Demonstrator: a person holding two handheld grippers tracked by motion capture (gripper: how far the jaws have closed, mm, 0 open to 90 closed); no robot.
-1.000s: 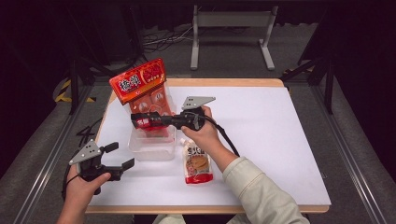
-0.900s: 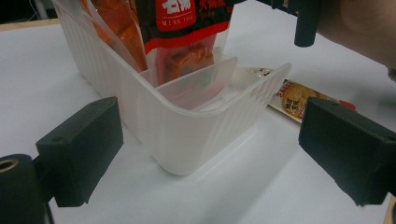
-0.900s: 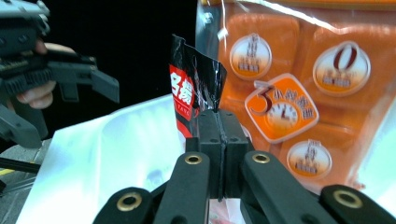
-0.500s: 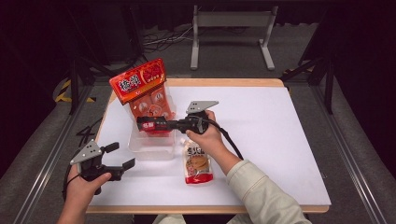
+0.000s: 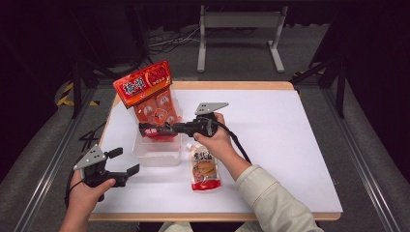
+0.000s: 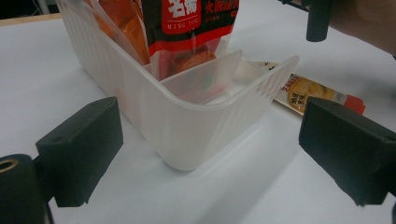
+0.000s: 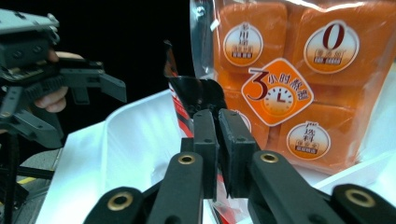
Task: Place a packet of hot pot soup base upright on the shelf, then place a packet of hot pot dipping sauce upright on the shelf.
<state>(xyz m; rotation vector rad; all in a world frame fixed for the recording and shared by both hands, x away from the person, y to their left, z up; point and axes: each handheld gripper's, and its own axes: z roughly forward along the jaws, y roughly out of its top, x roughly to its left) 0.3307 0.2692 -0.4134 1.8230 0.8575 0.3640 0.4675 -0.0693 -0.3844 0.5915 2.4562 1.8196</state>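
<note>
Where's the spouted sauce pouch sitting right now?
In the high view the spouted pouch lies flat on the white table, just right of the clear plastic bin and under the person's right forearm, near the front edge.

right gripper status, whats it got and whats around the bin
Right gripper shut on red packet, over clear bin. Left gripper open, facing the bin, clear of it. Big orange bag upright in bin; sauce pouch flat alongside.

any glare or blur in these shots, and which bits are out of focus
High view: the white table is evenly lit while the surroundings fall into darkness. Left gripper view: the near jaws look soft; the clear bin is sharper. Right gripper view: glare streaks the top of the orange snack bag, the background is black, and the left gripper is blurred.
</note>
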